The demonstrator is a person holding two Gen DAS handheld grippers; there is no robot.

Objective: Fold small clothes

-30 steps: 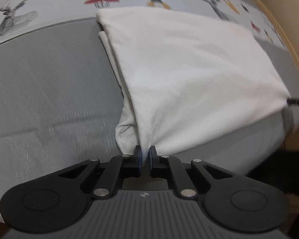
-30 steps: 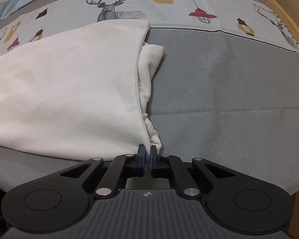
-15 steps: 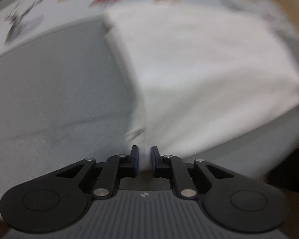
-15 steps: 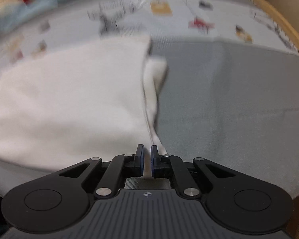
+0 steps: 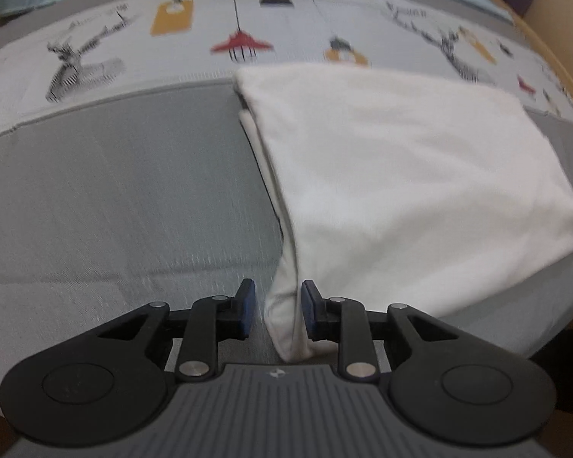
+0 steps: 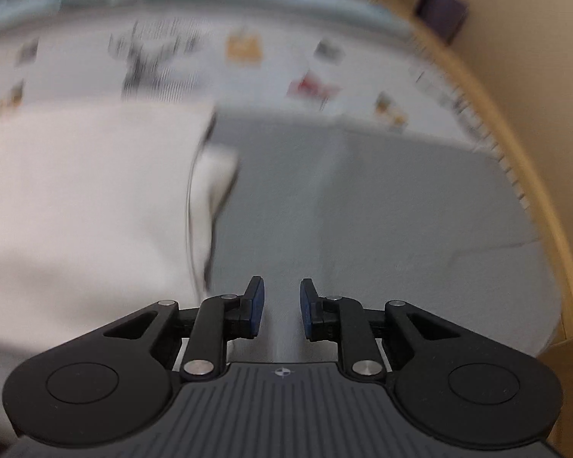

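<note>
**Both grippers opening at the near corners of the folded white garment**

The white garment (image 5: 401,175) lies folded on the grey part of the bed cover (image 5: 114,198). Its far edge reaches the printed band (image 5: 172,38) of the cover, which shows deer, lamps and tags. On the garment's left side, a lower layer shows a little from under the top layer.

The left gripper (image 5: 275,311) is at the near left corner of the garment. Its jaws are opening. The corner of the cloth is between the blue pads (image 5: 248,305), closer to the right pad, and the left pad stands clearly apart from it. I cannot tell if the right pad touches the cloth.

The right gripper (image 6: 280,305) is just beside the garment's (image 6: 88,206) near right edge. Its jaws are opening too, and only the grey cover (image 6: 363,210) is seen between the pads. This view is blurred. A wooden bed frame (image 6: 489,122) curves along the cover's right side.
</note>
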